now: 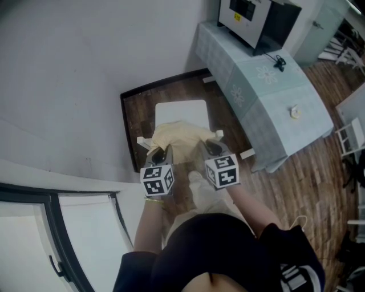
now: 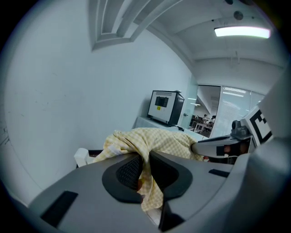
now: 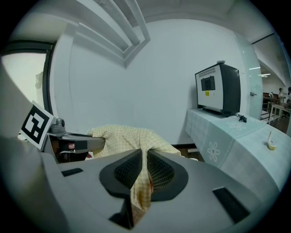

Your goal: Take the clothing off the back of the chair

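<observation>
Though under clothing, chair back half-hidden

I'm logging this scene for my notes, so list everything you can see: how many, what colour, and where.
garment: one, pale yellow check, at the chair back
chair: one, white, near the wall
table: one, pale green cloth, right of the chair
boxy machine: one, black and white, on the table
left gripper: one, grey, shut on the garment
right gripper: one, grey, shut on the garment
</observation>
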`<state>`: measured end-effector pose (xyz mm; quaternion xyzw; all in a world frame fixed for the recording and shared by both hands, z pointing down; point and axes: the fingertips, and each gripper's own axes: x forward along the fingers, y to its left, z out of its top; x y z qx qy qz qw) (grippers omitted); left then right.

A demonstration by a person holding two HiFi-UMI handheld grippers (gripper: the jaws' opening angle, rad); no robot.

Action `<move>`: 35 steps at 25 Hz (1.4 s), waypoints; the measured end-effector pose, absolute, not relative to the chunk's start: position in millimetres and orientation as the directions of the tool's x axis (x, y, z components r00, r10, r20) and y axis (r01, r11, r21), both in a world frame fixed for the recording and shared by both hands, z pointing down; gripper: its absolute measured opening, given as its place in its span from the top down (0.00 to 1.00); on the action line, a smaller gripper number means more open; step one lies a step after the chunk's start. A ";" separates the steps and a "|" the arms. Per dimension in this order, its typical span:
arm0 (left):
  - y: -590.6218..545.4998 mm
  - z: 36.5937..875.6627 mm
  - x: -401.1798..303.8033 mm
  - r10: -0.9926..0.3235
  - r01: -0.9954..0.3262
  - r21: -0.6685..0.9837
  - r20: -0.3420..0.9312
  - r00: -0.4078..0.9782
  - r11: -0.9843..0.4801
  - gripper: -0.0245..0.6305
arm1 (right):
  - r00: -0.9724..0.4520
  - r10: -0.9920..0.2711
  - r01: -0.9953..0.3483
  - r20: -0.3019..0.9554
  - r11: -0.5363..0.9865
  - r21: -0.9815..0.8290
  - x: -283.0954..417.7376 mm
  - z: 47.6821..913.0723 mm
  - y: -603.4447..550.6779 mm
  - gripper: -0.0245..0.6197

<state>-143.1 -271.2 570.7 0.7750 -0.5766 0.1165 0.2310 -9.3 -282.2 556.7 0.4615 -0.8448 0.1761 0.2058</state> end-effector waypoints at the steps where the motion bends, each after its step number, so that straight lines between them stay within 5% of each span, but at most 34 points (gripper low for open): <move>1: -270.7 565.9 -143.5 -0.843 -0.948 0.221 0.441 0.307 -0.229 0.89 | -0.490 -0.710 -0.851 0.506 0.515 -0.103 -10.0 552.4 -281.8 0.89; 35: -242.7 389.4 -160.4 -0.936 -0.954 0.101 0.188 0.298 -0.284 0.89 | -0.514 -0.817 -0.833 0.262 0.548 0.074 -38.0 385.4 -253.0 0.89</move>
